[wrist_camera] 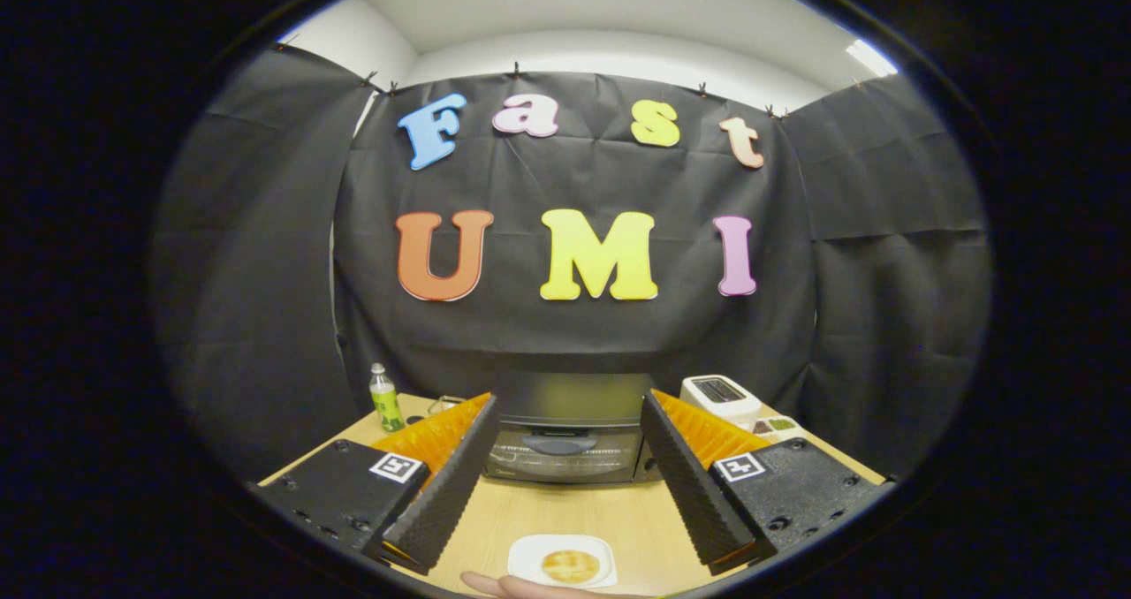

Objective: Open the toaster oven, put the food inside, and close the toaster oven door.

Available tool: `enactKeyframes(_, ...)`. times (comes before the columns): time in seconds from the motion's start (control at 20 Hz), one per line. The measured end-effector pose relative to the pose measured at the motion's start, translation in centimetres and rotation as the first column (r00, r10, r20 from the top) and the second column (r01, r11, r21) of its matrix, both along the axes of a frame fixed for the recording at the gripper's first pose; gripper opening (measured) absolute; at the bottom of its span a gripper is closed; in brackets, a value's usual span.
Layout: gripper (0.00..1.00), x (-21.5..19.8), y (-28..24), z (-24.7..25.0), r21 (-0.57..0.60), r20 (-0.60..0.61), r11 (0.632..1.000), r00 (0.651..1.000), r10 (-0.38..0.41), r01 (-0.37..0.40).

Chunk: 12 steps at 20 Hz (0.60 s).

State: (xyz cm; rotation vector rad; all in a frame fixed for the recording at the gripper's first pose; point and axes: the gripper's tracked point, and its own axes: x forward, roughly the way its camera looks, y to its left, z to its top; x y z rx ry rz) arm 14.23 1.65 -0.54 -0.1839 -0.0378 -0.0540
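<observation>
A black toaster oven (pixel 565 431) sits at the far side of a light wooden table (pixel 565 515), its glass door closed, backed by the booth's black cloth wall. To its left stands a small clear bottle with a green label (pixel 385 398), upright near the table's back corner; to its right sits a white pop-up toaster (pixel 720 397), with a small tray of mixed foods (pixel 774 427) just in front of it. On the near side of the table, a white plate (pixel 563 560) carries a round golden piece of food (pixel 570 566), well apart from the oven, with bare tabletop between them. A person's fingertips (pixel 521 587) touch the plate's near rim. The gripper (pixel 565 458) hangs above the table, its two ribbed black fingers (pixel 451 484) spread wide, gripping and touching nothing. The oven shows in the gap between the fingertips, beyond them; the plate lies below and between the fingers' bases.
</observation>
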Motion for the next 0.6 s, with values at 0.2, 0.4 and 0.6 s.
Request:
enactKeyframes(0.2,1.0,5.7,-0.8,-0.9,-0.033,-0.037,0.998,0.998,-0.049,0.048)
enactKeyframes(0.4,1.0,11.2,-1.8,-4.5,-0.023,-0.117,0.996,0.989,-0.086,0.084)
enactKeyframes(0.6,1.0,15.9,-3.2,-7.6,-0.012,-0.181,0.994,0.977,-0.111,0.111)
